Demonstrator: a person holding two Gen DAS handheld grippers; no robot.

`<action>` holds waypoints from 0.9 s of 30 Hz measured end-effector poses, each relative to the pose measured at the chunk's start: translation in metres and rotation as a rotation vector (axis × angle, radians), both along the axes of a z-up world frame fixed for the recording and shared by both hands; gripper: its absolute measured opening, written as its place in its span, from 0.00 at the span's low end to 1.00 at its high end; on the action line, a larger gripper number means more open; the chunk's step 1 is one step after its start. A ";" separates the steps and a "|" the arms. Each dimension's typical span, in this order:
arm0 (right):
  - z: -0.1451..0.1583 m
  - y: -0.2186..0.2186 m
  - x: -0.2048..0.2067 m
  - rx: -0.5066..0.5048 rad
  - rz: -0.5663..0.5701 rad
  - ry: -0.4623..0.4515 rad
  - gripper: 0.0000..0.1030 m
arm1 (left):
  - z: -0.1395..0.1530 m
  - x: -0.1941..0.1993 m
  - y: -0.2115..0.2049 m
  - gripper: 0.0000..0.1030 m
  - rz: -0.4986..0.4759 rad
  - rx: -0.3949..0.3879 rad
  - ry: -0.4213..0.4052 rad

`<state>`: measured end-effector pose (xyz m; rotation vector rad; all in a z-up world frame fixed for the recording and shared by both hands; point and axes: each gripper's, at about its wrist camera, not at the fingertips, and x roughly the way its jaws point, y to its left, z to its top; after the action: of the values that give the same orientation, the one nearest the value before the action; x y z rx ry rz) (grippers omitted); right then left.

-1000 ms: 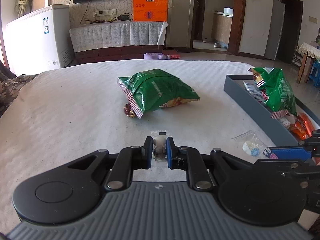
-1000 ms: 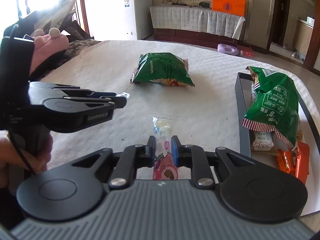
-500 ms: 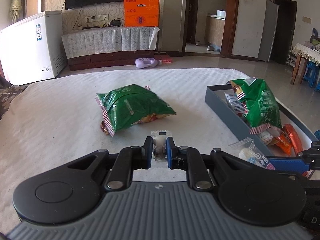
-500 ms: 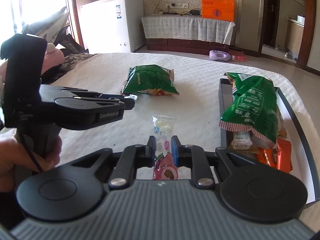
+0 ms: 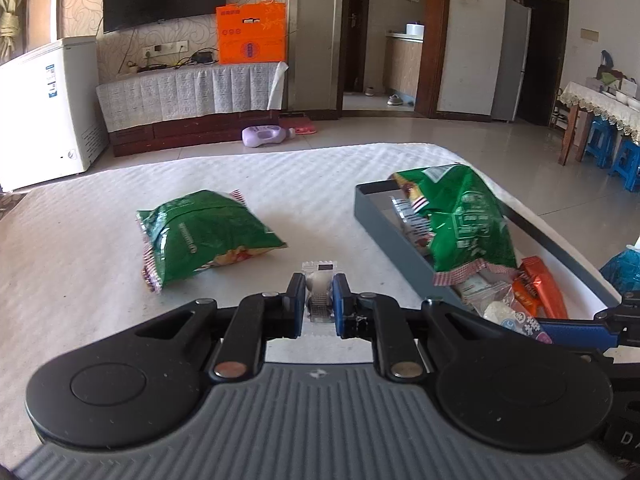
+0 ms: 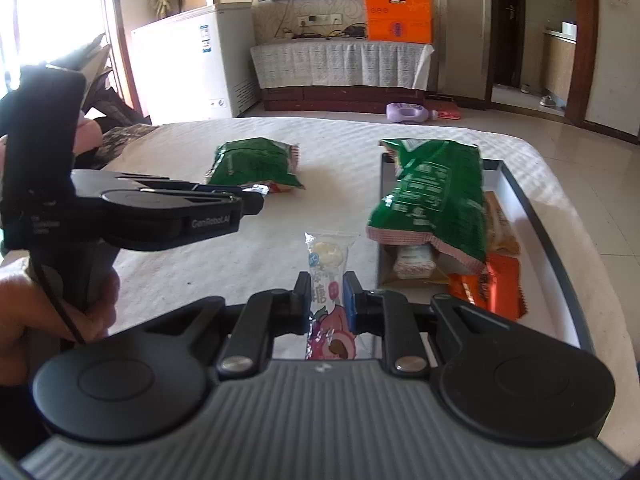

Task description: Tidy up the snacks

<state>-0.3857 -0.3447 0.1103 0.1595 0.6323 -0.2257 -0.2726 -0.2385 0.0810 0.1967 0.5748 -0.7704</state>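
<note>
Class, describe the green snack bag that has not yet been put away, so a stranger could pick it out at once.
On the white quilted table, left of the grey tray, a green snack bag lies flat by itself. Its twin is already in the tray, propped on other snacks.

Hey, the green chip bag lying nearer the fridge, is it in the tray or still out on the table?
Out. That green chip bag lies flat on the white tabletop, left of the gray tray, apart from it. A second green bag is already inside.

One chip bag (image 5: 204, 236) lies left of the tray (image 5: 384, 224) — another (image 5: 464, 216) lies in it.
</note>
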 end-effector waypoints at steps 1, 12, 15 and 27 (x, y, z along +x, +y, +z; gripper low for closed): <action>0.000 -0.003 -0.003 0.001 -0.010 -0.001 0.19 | 0.000 -0.002 -0.003 0.17 -0.007 -0.001 0.000; -0.005 -0.035 -0.028 0.020 -0.096 0.001 0.19 | -0.006 -0.017 -0.033 0.17 -0.062 -0.007 0.011; -0.005 -0.042 -0.031 0.025 -0.110 -0.001 0.19 | -0.007 -0.021 -0.039 0.17 -0.073 -0.007 0.012; -0.006 -0.056 -0.038 0.036 -0.136 -0.008 0.19 | -0.009 -0.030 -0.058 0.17 -0.109 -0.022 0.022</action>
<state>-0.4237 -0.4008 0.1042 0.2386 0.6184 -0.3448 -0.3027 -0.2962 0.0718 0.2002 0.5800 -0.8853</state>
